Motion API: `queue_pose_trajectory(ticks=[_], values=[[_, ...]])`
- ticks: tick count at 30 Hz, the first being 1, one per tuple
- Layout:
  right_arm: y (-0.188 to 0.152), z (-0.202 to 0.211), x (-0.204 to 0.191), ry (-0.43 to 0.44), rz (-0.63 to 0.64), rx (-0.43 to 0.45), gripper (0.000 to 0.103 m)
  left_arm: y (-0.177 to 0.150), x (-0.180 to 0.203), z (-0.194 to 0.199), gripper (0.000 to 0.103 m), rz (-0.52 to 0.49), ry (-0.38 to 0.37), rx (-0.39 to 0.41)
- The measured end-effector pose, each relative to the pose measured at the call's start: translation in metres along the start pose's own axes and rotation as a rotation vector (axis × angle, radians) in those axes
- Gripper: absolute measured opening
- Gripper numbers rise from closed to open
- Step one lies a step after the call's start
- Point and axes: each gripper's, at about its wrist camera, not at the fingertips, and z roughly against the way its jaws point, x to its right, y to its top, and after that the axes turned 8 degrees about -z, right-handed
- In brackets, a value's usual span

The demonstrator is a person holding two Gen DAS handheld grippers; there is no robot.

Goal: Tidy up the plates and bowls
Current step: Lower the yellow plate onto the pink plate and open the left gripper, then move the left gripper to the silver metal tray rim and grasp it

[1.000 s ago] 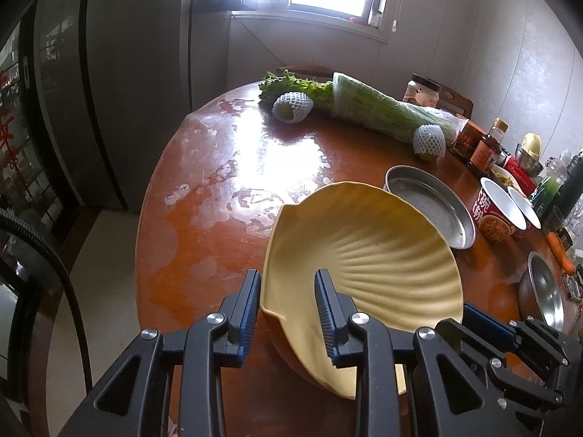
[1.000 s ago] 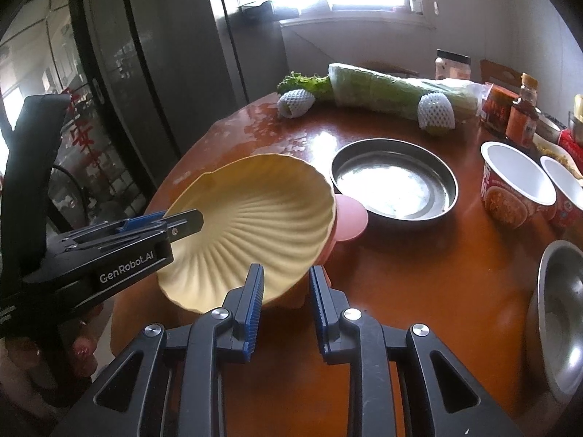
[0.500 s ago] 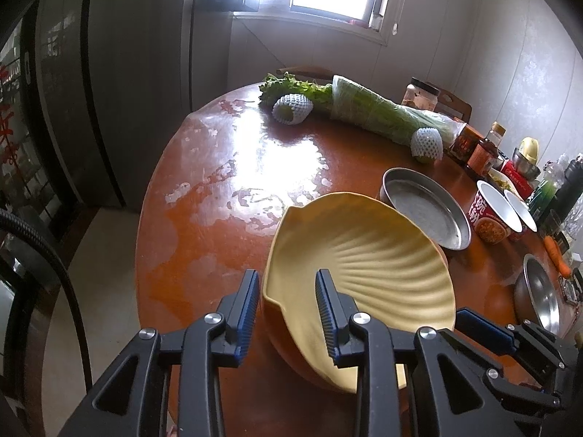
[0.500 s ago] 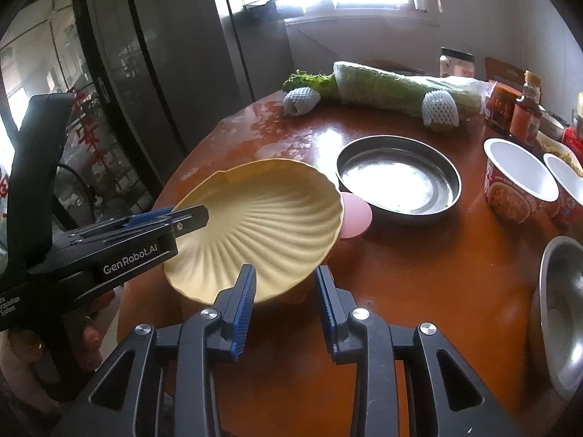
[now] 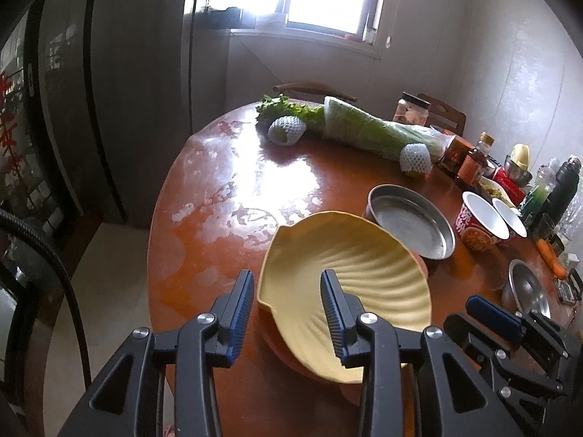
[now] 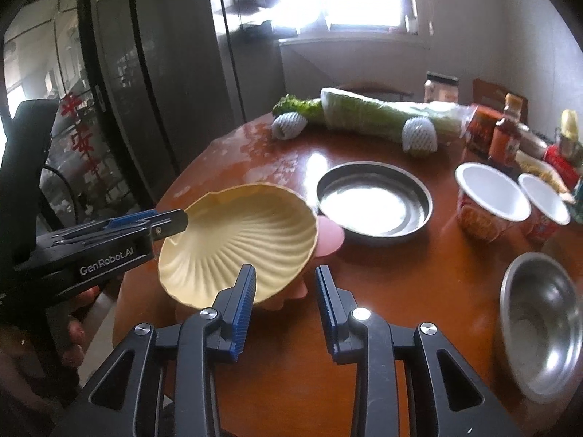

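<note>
The round brown counter [image 5: 218, 196] carries a steel pan [image 5: 411, 225], paper cups [image 5: 477, 222], wrapped cabbage [image 5: 368, 131], sauce bottles [image 5: 473, 160] and a steel bowl [image 6: 539, 324].

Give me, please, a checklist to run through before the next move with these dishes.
1. Left tongs freed from the shell plate: ok; jaws have just been opening, rim between them, gap showing at the outer pad.
2. Right tongs open: ok; jaws have just been opening, gripping nothing.
3. The shell plate seated level on the pink dish: cannot tell.
4. Steel pan empty: ok.
5. Steel bowl empty: ok.
</note>
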Motion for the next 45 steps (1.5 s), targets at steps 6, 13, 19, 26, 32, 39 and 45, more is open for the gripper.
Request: queue_pose_trajectory(ticks=[6, 13, 19, 26, 32, 39, 45], values=[[0.003, 0.014, 0.005, -0.036, 0.001, 0.049, 0.035, 0.003, 0.011, 0.010, 0.038, -0.022, -0.003, 0.017], [0.007, 0.031, 0.014, -0.056, -0.008, 0.094, 0.036, 0.008, 0.028, 0.020, 0.038, -0.057, -0.015, 0.032], [0.012, 0.043, 0.022, -0.056, -0.018, 0.127, 0.048, 0.015, 0.046, 0.024, 0.039, -0.092, -0.029, 0.041], [0.021, 0.047, 0.037, -0.052, -0.040, 0.134, 0.059, 0.028, 0.068, 0.020, 0.039, -0.140, -0.046, 0.030], [0.032, 0.041, 0.055, -0.047, -0.086, 0.118, 0.060, 0.048, 0.077, 0.014, 0.044, -0.170, -0.062, 0.034], [0.049, 0.027, 0.076, -0.061, -0.140, 0.100, 0.063, 0.073, 0.085, -0.013, 0.049, -0.206, -0.059, 0.000], [0.062, 0.007, 0.085, -0.077, -0.168, 0.063, 0.063, 0.085, 0.085, -0.042, 0.055, -0.200, -0.075, -0.046]])
